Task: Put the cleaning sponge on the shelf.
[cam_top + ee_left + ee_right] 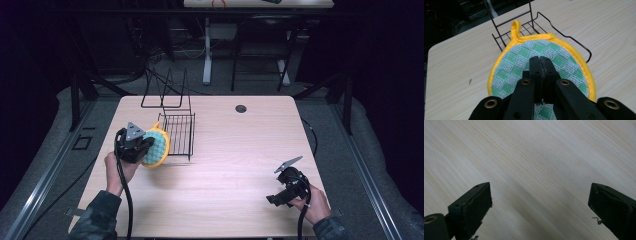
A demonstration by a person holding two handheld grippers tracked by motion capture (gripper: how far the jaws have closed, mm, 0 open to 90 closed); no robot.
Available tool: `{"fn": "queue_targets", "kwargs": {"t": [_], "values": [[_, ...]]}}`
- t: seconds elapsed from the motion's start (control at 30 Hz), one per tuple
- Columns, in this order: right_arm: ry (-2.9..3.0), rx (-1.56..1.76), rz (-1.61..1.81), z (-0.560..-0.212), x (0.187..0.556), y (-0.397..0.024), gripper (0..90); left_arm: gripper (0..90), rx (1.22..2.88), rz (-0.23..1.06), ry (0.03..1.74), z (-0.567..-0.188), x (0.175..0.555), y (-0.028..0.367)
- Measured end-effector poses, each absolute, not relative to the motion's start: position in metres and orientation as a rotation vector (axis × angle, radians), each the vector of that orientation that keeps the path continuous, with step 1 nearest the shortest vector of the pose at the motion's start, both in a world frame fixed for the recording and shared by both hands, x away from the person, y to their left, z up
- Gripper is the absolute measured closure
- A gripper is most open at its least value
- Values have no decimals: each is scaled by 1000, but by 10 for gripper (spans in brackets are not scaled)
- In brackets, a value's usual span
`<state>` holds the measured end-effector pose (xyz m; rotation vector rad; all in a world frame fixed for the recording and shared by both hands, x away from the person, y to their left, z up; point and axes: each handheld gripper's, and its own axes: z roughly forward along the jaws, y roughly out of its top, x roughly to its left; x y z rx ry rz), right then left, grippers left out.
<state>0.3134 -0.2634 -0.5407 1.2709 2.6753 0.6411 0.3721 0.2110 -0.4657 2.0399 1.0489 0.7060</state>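
The left gripper [145, 147] had its jaws pinched tight on the pot holder [156, 147], gripping it near the middle, so the round pad hung off the jaws just beside the near-left corner of the wire rack [178, 132], its yellow loop [515, 29] pointing toward the wires. I judged that hold was meant to keep the cloth flat and steady enough to carry it to the rack, though where it would go I couldn't tell. The right gripper [276, 198] sat well apart near the right edge of the table [240, 165], jaws spread wide over bare wood with nothing between them, likely just waiting. I counted one pot holder, one rack, two grippers, and one small round hole [241, 108] at the table's far side.
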Motion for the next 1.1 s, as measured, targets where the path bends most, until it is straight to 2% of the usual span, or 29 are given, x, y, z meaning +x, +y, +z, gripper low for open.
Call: {"fn": "queue_targets", "kwargs": {"t": [1.1], "values": [[2690,1259,653,-540,314,-261,46,894,2011,768,977,-469,402,171]]}}
